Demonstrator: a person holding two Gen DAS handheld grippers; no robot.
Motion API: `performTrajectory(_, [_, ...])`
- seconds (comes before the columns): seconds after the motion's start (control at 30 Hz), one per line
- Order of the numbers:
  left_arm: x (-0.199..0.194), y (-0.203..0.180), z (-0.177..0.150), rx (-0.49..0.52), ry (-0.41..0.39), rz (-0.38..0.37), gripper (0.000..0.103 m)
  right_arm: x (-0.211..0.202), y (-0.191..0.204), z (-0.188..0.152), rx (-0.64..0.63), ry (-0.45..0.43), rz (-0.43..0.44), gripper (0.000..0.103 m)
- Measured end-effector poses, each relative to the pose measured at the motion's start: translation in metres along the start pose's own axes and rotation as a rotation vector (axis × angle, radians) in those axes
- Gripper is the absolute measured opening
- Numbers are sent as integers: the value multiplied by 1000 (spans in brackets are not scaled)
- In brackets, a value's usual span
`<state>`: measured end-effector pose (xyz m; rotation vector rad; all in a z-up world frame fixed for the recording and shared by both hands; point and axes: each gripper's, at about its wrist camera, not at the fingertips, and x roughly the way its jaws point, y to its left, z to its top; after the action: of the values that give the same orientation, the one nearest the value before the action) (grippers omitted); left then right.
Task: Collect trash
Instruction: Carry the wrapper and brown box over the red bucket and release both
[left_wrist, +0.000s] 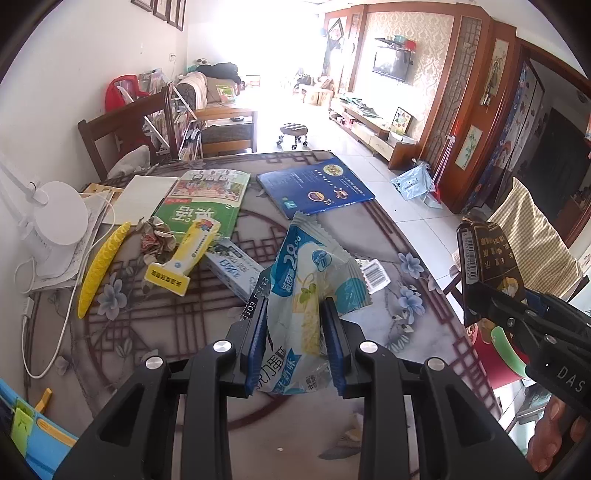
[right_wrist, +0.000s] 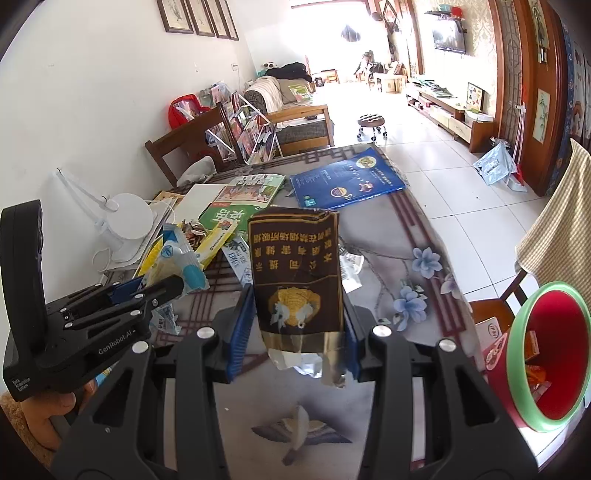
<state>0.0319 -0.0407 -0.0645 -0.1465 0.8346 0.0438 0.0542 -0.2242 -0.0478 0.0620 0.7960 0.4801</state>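
Between the left gripper's (left_wrist: 295, 325) ribbed blue plastic pads sits a glossy, crinkled white-and-blue plastic wrapper (left_wrist: 310, 280) with sawtooth-cut ends. The gripper's body is matt black plastic with shiny round metal bolt heads. Clamped in the right gripper (right_wrist: 297, 325) is a brown paper cigarette pack (right_wrist: 295, 277), creased and slightly glossy, with torn silver foil at its lower end. Beyond both jaws the table (left_wrist: 369, 229) wears a smooth printed cloth. To the right of the right jaws stands a smooth plastic bin (right_wrist: 546, 354).
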Motion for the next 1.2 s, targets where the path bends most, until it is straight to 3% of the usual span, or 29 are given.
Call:
performTrajectory(0.67, [4,-87,3,23,1,20,27,-29,-80,4,35,-20,25,41])
performTrajectory(1.2, [27,-198,9,120,33,-132,27,-69,-183,-9,161,-53,-89,41])
